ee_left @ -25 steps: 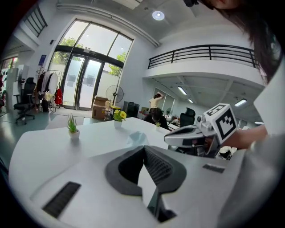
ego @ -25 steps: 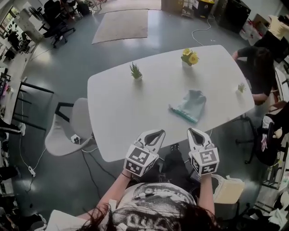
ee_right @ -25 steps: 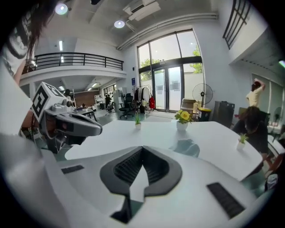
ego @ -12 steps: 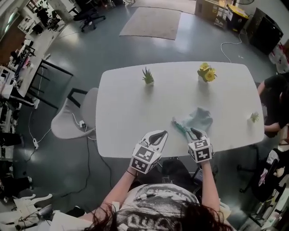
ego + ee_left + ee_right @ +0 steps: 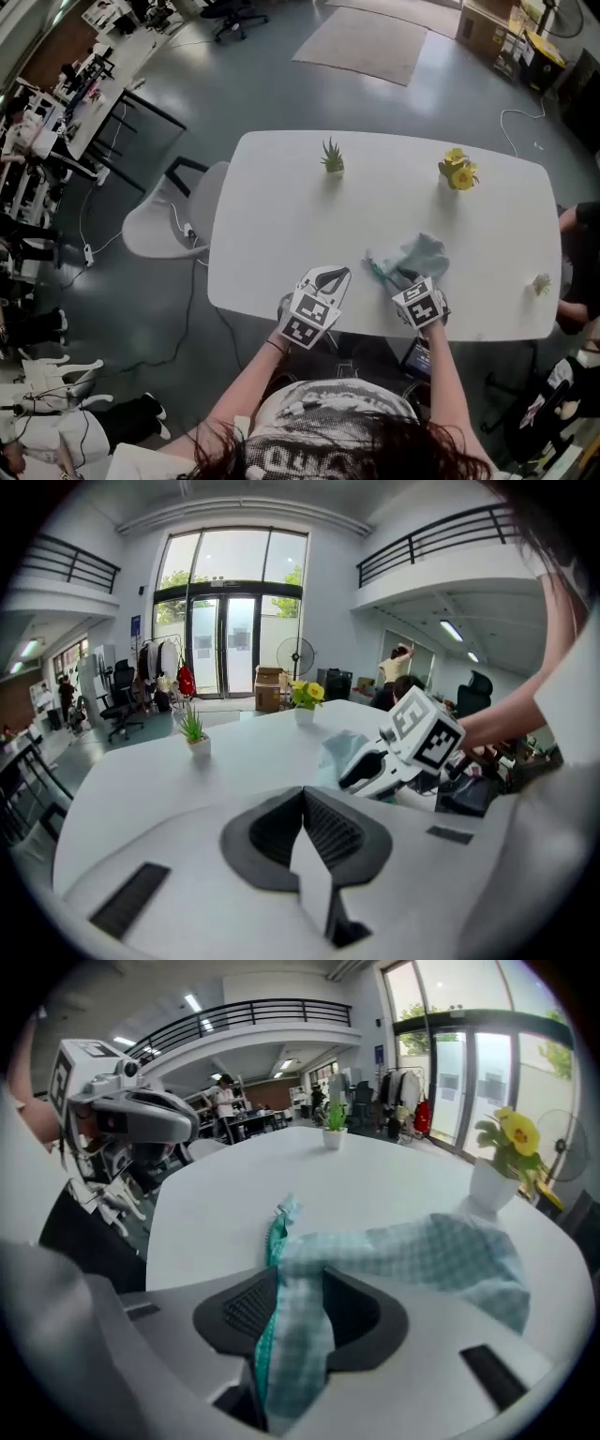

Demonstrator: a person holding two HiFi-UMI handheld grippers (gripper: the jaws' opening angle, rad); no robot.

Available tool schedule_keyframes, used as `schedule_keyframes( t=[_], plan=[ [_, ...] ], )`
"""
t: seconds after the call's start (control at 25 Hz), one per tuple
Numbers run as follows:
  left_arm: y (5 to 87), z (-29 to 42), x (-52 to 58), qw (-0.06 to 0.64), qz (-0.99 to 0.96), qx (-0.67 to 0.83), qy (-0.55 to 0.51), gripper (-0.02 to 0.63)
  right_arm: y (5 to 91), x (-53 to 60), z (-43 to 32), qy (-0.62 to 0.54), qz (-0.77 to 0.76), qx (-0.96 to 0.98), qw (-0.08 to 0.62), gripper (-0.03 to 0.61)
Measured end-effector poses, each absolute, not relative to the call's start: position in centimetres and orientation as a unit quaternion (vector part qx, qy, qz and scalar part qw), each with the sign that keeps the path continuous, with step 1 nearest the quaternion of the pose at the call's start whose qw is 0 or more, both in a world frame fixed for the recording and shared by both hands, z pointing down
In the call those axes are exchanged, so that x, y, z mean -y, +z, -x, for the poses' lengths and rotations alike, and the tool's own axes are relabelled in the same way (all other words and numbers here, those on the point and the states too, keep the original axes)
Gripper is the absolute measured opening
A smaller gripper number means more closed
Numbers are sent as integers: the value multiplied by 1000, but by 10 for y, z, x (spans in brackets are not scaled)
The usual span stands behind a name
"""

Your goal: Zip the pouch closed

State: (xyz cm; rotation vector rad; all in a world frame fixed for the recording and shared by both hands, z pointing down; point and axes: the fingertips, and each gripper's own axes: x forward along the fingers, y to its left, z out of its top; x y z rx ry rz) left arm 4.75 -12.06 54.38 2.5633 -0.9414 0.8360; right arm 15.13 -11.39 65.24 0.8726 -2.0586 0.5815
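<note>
Right gripper view: zipping looks not yet begun.
Your right tongs [image 5: 300,1302] have just been opening, edge of the pouch [image 5: 441,1251] between them; left tongs [image 5: 305,832] closed, empty.

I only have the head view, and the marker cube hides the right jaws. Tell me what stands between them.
Observer: In the right gripper view, the right gripper has just been opening its jaws. They stand apart, with one end of the checked pouch between them.
Operator: Report the left gripper's jaws.
Observer: In the left gripper view, the left gripper has its jaws together, with nothing between them.
Operator: Tell me where the zipper lies.
Observer: The teal zipper runs along the pouch's left edge in the right gripper view, from between the jaws out to the far corner.
</note>
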Motion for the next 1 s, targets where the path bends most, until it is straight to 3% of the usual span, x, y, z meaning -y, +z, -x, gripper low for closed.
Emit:
schedule_keyframes(
  t=[0.24, 0.56, 0.6, 0.68, 1.0],
  plan=[
    [570, -39, 134, 138, -886, 299, 325, 12, 653, 124, -139, 176, -222, 851, 442, 152],
    [611, -42, 143, 69, -890, 210, 399, 14, 652, 126, -133, 177, -127, 865, 452, 150],
    [615, -45, 143, 60, -891, 193, 407, 21, 653, 126, -133, 177, -120, 866, 453, 150],
    [623, -51, 142, 49, -892, 163, 420, 150, 652, 127, -132, 172, -105, 868, 454, 150],
    [638, -70, 141, 6, -888, 49, 456, 160, 653, 127, -132, 162, -63, 866, 469, 149]
  ],
)
